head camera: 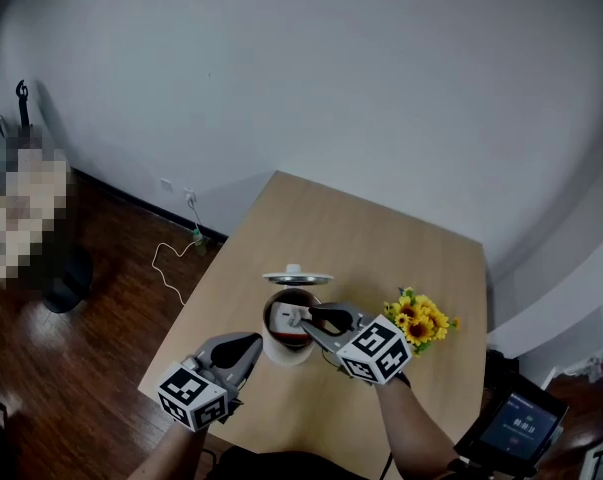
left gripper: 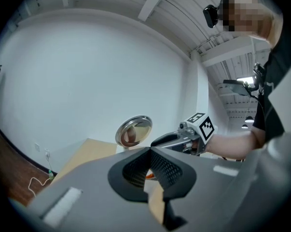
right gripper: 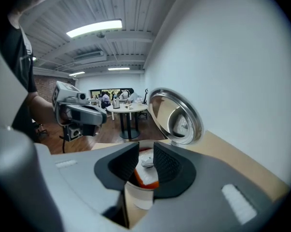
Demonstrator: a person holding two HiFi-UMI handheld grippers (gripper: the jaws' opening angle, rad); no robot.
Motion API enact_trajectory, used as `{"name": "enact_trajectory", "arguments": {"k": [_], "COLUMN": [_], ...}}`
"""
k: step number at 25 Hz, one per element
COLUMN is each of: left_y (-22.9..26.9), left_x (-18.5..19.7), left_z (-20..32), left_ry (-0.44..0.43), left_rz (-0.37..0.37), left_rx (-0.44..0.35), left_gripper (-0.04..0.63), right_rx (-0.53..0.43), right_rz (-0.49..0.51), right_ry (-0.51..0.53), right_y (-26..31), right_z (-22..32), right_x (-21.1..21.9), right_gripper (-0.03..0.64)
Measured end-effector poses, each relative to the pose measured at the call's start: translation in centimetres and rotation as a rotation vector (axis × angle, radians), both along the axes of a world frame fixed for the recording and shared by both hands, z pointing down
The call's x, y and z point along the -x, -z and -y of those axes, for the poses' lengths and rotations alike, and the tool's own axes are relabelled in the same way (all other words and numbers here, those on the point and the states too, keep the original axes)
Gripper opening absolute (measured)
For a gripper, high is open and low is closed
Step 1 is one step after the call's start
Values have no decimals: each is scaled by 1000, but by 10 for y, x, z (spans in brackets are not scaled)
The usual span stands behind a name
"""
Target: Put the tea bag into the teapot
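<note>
A cream teapot (head camera: 281, 352) stands near the middle of the wooden table (head camera: 381, 248), with its round metal lid (head camera: 297, 277) tipped up behind the opening. My right gripper (head camera: 302, 318) reaches in from the right and hangs over the opening, shut on a white tea bag (head camera: 293, 318). In the right gripper view the tea bag (right gripper: 144, 170), white with an orange edge, fills the narrow gap in my right gripper (right gripper: 146, 158), with the lid (right gripper: 176, 116) behind it. My left gripper (head camera: 245, 352) sits shut and empty just left of the pot.
A small bunch of yellow sunflowers (head camera: 419, 320) lies on the table just right of my right gripper. The table's left edge drops to a dark wooden floor with a white cable (head camera: 171, 258). A phone-like screen (head camera: 516, 423) stands off the table's right corner.
</note>
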State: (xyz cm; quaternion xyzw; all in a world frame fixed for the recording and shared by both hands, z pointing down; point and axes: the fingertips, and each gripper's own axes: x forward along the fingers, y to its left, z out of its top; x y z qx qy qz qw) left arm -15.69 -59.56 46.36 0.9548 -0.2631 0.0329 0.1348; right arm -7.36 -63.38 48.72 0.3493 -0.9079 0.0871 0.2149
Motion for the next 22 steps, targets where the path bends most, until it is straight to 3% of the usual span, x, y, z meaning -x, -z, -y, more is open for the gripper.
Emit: {"name": "enact_trajectory", "arguments": {"k": [4, 7, 12, 22], "left_y": [6, 10, 39, 35], "left_x": [-9, -14, -22, -29], "left_z": [-9, -15, -43, -46], "left_ry": [-32, -51, -53, -47], "left_rz": [-1, 6, -17, -8], "left_rx": [-1, -10, -26, -28], "left_gripper": [3, 3, 5, 5], "right_rx": [-51, -108, -159, -193], "right_rz": [100, 181, 302, 310], "right_ry": [-18, -53, -95, -124], "right_y": [28, 54, 97, 92], "right_z": [-23, -41, -84, -93], "right_x": [-11, -21, -37, -51], "right_gripper": [90, 4, 2, 2]}}
